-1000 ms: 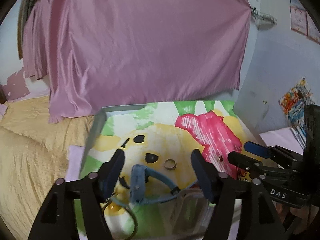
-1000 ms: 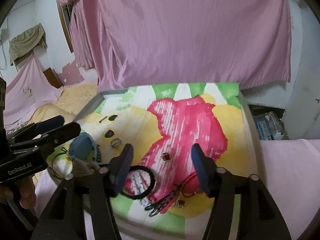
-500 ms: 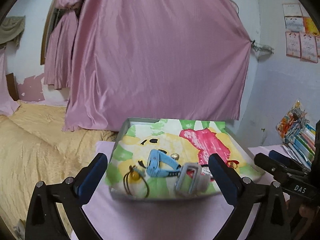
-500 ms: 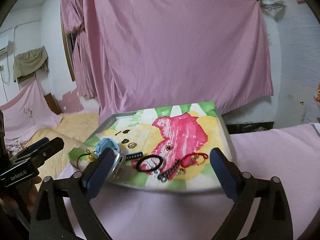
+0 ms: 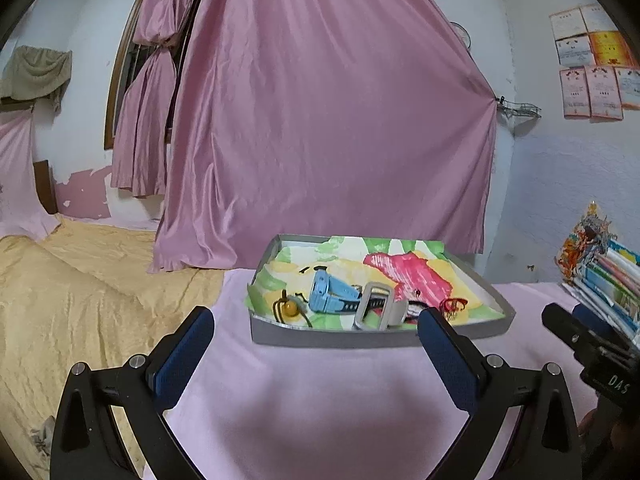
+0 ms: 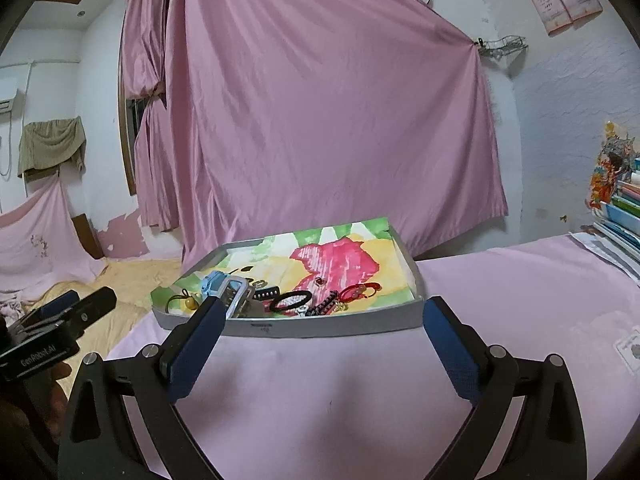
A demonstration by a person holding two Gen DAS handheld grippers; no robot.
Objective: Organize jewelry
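Currently, tray (image 5: 372,338): grey, cartoon-print liner, ahead of both jaw pairs, on pink cloth (image 5: 320,408).
Contents: one blue watch (image 5: 330,294), one grey watch (image 5: 378,306), one amber-bead cord (image 5: 290,308), one black ring band (image 6: 290,300), one red bracelet (image 6: 360,290).
Left gripper (image 5: 316,354): jaws spread, empty.
Right gripper (image 6: 320,346): jaws spread, empty.
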